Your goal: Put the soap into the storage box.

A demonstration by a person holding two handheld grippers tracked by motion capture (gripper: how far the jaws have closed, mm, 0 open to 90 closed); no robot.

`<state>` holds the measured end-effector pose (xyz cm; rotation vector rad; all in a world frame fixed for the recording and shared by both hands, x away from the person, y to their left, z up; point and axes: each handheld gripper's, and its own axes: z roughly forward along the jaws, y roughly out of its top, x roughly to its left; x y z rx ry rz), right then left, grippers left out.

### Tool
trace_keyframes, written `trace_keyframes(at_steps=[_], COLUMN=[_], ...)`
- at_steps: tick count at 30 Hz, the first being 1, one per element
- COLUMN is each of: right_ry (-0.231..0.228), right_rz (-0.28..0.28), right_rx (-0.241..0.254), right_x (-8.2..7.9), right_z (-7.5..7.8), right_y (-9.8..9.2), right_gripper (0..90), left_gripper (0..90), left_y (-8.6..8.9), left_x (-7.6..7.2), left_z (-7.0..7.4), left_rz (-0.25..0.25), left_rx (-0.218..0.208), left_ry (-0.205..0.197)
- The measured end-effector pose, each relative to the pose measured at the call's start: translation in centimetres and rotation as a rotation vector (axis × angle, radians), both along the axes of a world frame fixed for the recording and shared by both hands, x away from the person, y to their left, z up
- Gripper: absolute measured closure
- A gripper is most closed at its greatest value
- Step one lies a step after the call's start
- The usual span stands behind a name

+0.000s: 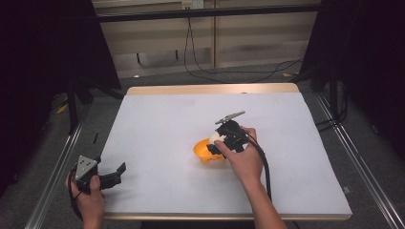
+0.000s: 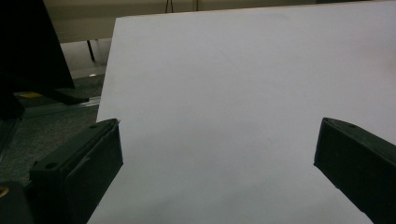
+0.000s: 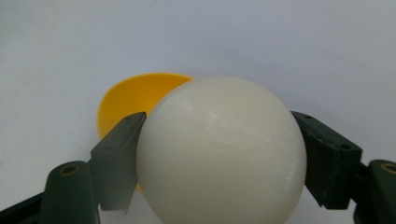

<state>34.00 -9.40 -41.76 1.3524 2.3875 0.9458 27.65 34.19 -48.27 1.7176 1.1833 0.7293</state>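
Just right of the table's [image 1: 157, 114] middle, the right tongs [image 3: 219, 154] clamp a white ball [image 3: 222, 154] above the orange bowl [image 1: 203, 150] at their nine o'clock, so lower squarely before releasing; the left tongs [image 2: 219, 154] gape empty at seven o'clock.

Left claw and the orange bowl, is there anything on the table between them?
No. In the high view, bare white table lies between the left claw and the orange bowl.
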Motion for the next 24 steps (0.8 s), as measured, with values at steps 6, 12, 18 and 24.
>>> trace_keyframes(at_steps=[6, 12, 18, 24], right_ry=[0.003, 0.01, 0.014, 0.037], right_rz=[-0.001, 0.008, 0.016, -0.007], right_rx=[-0.003, 0.003, 0.001, -0.01], right_x=[0.1, 0.2, 0.2, 0.3], right_z=[-0.1, -0.3, -0.5, -0.7], right_y=[0.5, 1.2, 1.8, 2.1], right_gripper=[23.9, 23.9, 23.9, 23.9], left_gripper=[1.0, 1.0, 0.9, 1.0], left_y=[0.0, 0.0, 0.0, 0.0], left_x=[0.0, 0.0, 0.0, 0.0], left_z=[0.0, 0.0, 0.0, 0.0], left_rz=[-0.001, 0.0, 0.0, 0.0], left_rx=[0.0, 0.0, 0.0, -0.001], left_ry=[-0.001, 0.0, -0.001, -0.002])
